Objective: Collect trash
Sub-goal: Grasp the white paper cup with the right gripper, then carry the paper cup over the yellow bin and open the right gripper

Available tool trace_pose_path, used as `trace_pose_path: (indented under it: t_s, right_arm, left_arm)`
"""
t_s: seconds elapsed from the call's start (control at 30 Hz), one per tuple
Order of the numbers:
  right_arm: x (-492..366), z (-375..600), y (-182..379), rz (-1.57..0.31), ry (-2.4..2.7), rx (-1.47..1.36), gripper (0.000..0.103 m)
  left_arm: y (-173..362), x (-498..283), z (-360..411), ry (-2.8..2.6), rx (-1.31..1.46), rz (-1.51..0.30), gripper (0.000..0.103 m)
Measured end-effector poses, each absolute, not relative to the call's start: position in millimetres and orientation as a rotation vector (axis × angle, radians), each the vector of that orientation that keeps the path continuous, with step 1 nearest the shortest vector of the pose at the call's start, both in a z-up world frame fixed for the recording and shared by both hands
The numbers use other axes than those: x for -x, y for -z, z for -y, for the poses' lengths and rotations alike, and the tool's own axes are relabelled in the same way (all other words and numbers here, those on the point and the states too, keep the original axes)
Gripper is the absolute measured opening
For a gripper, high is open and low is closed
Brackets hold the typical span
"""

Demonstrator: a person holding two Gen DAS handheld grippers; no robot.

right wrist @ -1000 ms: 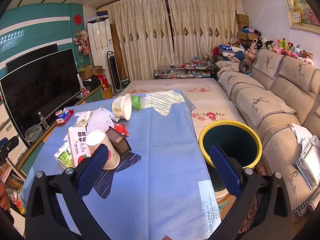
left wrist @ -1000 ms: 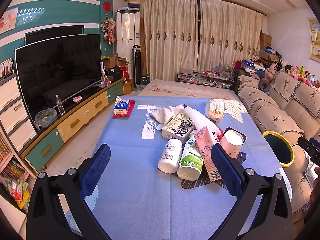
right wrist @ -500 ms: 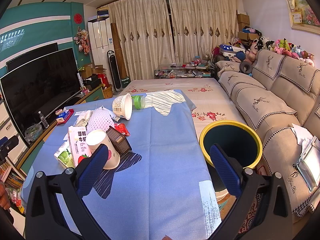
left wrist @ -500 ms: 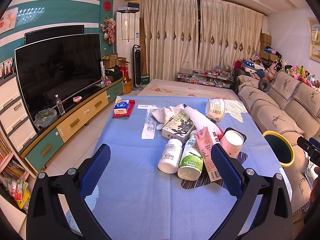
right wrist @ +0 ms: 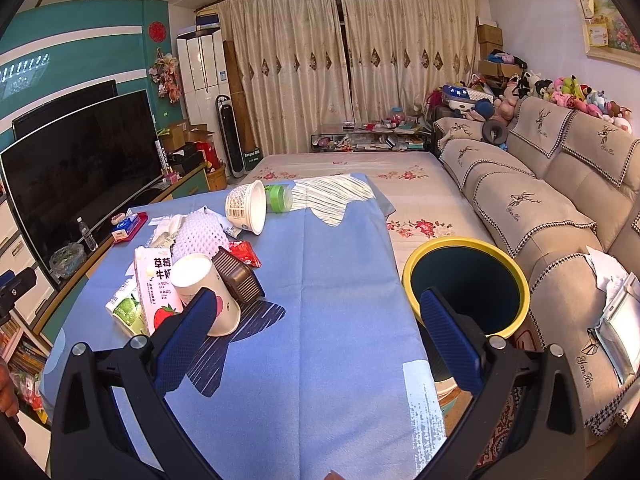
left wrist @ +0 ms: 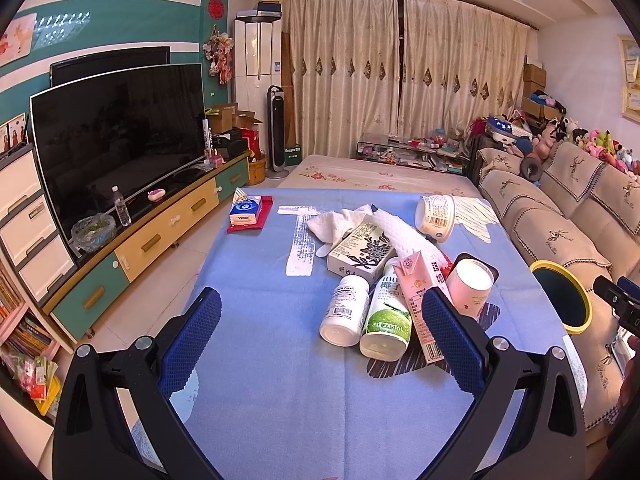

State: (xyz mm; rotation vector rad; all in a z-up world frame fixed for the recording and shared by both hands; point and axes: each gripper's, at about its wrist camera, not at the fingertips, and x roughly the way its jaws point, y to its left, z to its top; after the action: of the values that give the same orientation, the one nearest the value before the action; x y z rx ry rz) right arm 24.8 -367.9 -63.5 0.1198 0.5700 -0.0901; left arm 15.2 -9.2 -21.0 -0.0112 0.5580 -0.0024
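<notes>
Both grippers spread wide & empty: left gripper (left wrist: pixel 320 332) lower centre of its view, right gripper (right wrist: pixel 318 334) likewise. Trash pile sits mid-frame on the blue worktop (left wrist: pixel 260 280): white bottle (left wrist: pixel 345 310), green bottle (left wrist: pixel 388 320), pink carton (left wrist: pixel 416 300), paper cup (left wrist: pixel 469 288). Bin (right wrist: pixel 466 286) centre-right, just beside the worktop edge. Looks like step one, nothing picked yet. Next: probably reach fwd, straddle one item, squeeze, carry to bin.

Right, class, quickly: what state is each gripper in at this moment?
Left gripper: open, holding nothing, above the blue tablecloth.
Right gripper: open, holding nothing.
</notes>
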Motion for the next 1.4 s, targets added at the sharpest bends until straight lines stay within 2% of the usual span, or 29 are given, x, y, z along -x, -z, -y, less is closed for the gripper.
trace_pose_path:
  t_s: [0.37, 0.43, 0.47, 0.5, 0.6, 1.2, 1.23, 1.27, 1.4]
  right_arm:
    - [-62.7, 327.5, 76.5, -0.634, -0.046, -0.071, 0.096]
    - [-72.6, 315.4, 78.3, -0.641, -0.097, -0.073, 0.089]
    - [-77.6, 309.2, 79.8, -0.651, -0.120, -0.071, 0.078]
    - [-83.0, 303.2, 81.5, -0.661, -0.139, -0.067, 0.073]
    - [-97.4, 285.2, 87.3, -0.689, -0.192, -0.052, 0.065]
    - [-158.1, 260.8, 115.2, -0.791, -0.173, -0.025, 0.064]
    - [-159.3, 260.6, 117.1, -0.791, -0.173, -0.021, 0.061]
    - [-159.4, 260.8, 118.0, -0.789, -0.172, -0.018, 0.054]
    - [-154.4, 264.0, 108.7, -0.757, -0.176, -0.027, 0.053]
  left_arm:
    - [20.2, -21.2, -15.8, -0.057, 0.029, -0.546, 0.099]
    - [23.1, -24.9, -20.9, -0.064, 0.034, -0.555, 0.099]
    - [24.5, -26.4, -22.9, -0.066, 0.037, -0.559, 0.099]
    - [26.3, -28.9, -25.3, -0.067, 0.040, -0.566, 0.099]
    - [31.0, -34.3, -28.0, -0.068, 0.042, -0.580, 0.099]
    - [55.0, -62.5, -25.9, -0.037, 0.042, -0.636, 0.099]
    - [55.6, -63.6, -25.1, -0.035, 0.041, -0.638, 0.099]
    - [56.4, -64.4, -24.5, -0.033, 0.039, -0.639, 0.099]
    - [58.4, -66.5, -24.1, -0.029, 0.037, -0.643, 0.099]
